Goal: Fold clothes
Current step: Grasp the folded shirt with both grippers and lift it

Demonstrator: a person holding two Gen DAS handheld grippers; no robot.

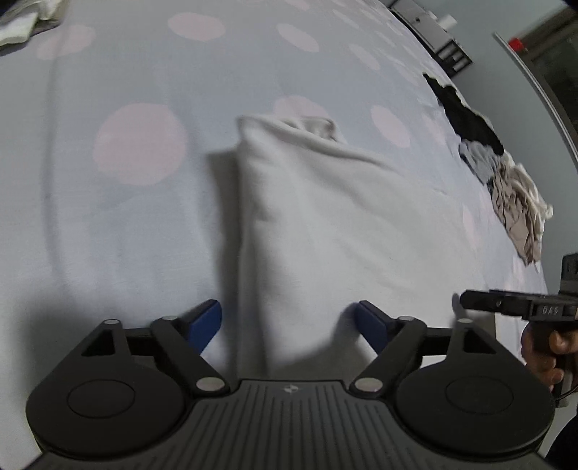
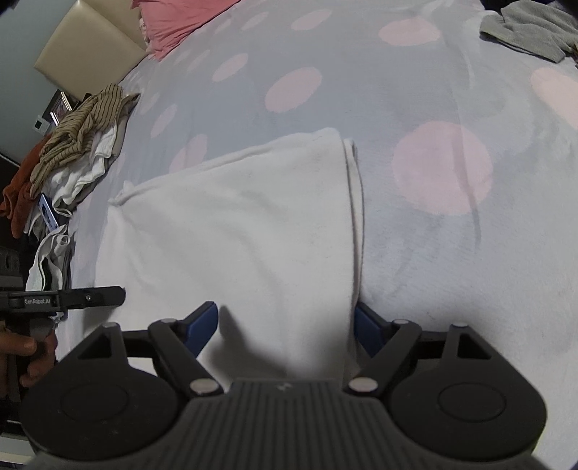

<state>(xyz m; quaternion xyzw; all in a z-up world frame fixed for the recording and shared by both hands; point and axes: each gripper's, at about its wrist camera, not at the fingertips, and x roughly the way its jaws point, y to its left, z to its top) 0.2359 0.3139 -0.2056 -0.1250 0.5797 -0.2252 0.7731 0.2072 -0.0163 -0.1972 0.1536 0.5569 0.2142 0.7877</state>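
Observation:
A white garment lies folded into a long panel on the pale blue bedsheet with pink dots. My left gripper hangs open low over its near left edge, the blue pads clear of the cloth on both sides. In the right wrist view the same garment spreads to the left. My right gripper is open over its near right edge, whose folded hem runs just inside the right pad. A person's hand shows at the right edge of the left wrist view, and the other hand at the left edge of the right wrist view.
A heap of black, grey and beige clothes lies at the sheet's right edge. A striped, white and orange pile sits at the left, with pink cloth and a beige headboard beyond. A grey garment lies far right.

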